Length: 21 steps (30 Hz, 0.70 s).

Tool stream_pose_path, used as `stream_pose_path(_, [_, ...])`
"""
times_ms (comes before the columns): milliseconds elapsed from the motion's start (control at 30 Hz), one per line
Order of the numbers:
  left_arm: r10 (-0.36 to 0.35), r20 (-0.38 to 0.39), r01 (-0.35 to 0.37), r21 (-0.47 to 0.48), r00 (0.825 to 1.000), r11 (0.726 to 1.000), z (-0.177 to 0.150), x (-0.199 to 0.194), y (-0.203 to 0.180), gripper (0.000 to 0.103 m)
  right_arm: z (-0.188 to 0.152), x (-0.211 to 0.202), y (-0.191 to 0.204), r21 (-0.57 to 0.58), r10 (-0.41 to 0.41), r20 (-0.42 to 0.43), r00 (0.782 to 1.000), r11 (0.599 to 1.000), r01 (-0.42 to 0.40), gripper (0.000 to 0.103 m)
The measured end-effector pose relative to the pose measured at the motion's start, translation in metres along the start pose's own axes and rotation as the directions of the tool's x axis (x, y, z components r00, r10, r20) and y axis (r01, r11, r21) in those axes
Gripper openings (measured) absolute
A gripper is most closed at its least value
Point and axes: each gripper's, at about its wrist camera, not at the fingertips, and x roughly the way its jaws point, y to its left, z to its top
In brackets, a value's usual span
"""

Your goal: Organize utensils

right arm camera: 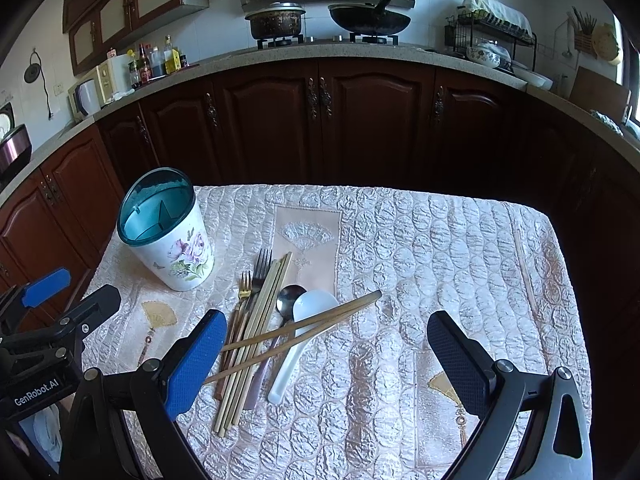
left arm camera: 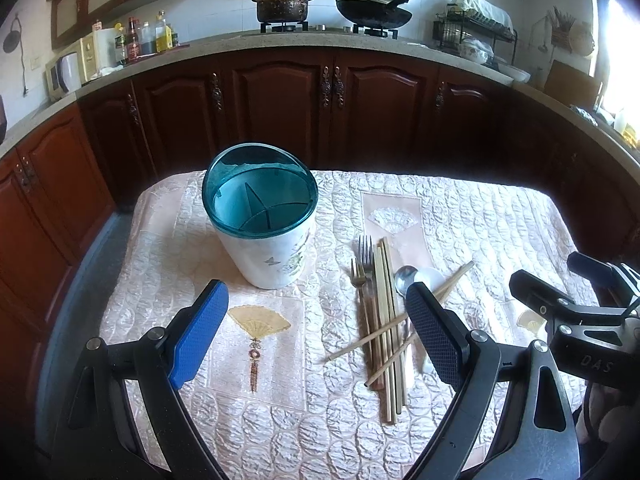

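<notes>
A white floral utensil holder (left arm camera: 264,216) (right arm camera: 168,228) with a teal divided rim stands upright on the quilted tablecloth, nothing visible inside it. Right of it lies a pile: two forks (left arm camera: 366,264) (right arm camera: 256,276), several chopsticks (left arm camera: 386,320) (right arm camera: 256,336), a metal spoon (left arm camera: 404,278) (right arm camera: 289,298) and a white ceramic spoon (right arm camera: 304,320). One chopstick pair lies crosswise over the pile. My left gripper (left arm camera: 316,336) is open above the cloth, in front of the holder. My right gripper (right arm camera: 328,360) is open too, just right of the pile. Neither holds anything.
The small table (right arm camera: 460,240) has drop-offs on every side, with dark wooden cabinets (left arm camera: 280,112) behind it. A counter holds a pot (left arm camera: 282,4), a wok (left arm camera: 374,10), bottles and a dish rack (right arm camera: 492,36). In the right wrist view bare quilted cloth stretches right of the pile.
</notes>
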Motion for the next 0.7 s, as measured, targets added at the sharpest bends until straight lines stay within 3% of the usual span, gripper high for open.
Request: stream_pose_path(700, [-0.022, -0.004, 0.022, 0.007, 1.0, 1.0, 0.0036, 0.0076, -0.0032, 0.091, 0.0027, 0.0103, -0.0029, -0.003, -0.008, -0.026, 1.0, 1.0, 0.008, 0.101])
